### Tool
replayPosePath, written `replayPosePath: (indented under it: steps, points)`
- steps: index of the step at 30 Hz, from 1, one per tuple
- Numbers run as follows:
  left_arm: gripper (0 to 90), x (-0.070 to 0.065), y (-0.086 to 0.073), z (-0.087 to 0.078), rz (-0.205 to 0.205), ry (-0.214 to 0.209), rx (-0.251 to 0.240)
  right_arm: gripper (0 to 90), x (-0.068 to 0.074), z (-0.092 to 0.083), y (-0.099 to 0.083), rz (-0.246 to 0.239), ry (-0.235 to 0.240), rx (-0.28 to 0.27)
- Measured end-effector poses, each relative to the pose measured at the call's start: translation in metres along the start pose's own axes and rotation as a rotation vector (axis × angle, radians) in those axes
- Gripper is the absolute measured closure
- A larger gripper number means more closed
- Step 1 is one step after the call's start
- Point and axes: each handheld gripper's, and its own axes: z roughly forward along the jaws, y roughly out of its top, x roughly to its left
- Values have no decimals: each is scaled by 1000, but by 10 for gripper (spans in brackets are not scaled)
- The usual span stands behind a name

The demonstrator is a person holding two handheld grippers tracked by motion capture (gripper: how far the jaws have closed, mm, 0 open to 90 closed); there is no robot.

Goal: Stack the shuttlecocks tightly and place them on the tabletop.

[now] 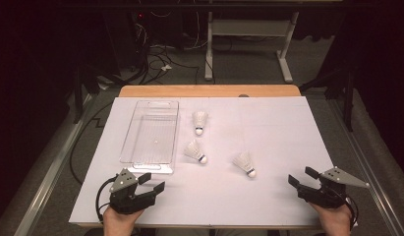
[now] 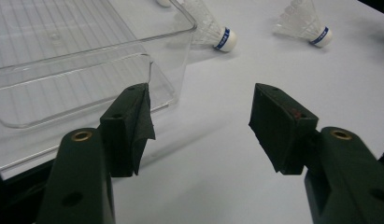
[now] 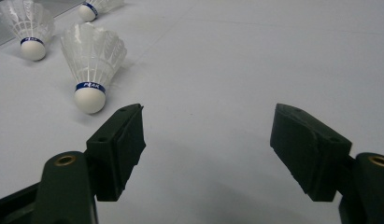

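Three white shuttlecocks lie on the white table sheet (image 1: 278, 132): one at the back (image 1: 200, 121), one in the middle (image 1: 195, 151) and one farther right (image 1: 245, 162). A clear plastic tray (image 1: 149, 167) lies left of them with nothing in it. My left gripper (image 1: 153, 181) sits at the front left, just below the tray's near end, open and holding nothing. Its own view shows the open jaws (image 2: 201, 121) beside the tray's corner (image 2: 180, 51), with two shuttlecocks (image 2: 213, 30) (image 2: 306, 23) beyond. My right gripper (image 1: 302, 176) rests open at the front right. In its view (image 3: 208, 140) the nearest shuttlecock (image 3: 92, 60) lies ahead to the left.
A wooden table edge (image 1: 209, 91) shows behind the white sheet. Beyond it on the floor are a desk frame (image 1: 248, 44) and cables (image 1: 160, 61). Metal rails run along both sides of the table.
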Motion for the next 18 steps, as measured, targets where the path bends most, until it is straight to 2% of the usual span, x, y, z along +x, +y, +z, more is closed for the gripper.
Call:
replayPosePath:
  steps: [3,8,13,18]
  points:
    - [388,-4,3,3,21,-10,-7,264,0,0,0,-3,1,2]
    - [398,-9,8,11,19,-26,19,265,0,0,0,-3,2,6]
    - [401,-14,13,20,34,-46,54,265,1,0,0,-5,3,7]
    - [390,-20,18,27,67,-38,86,266,2,0,0,-8,7,11]
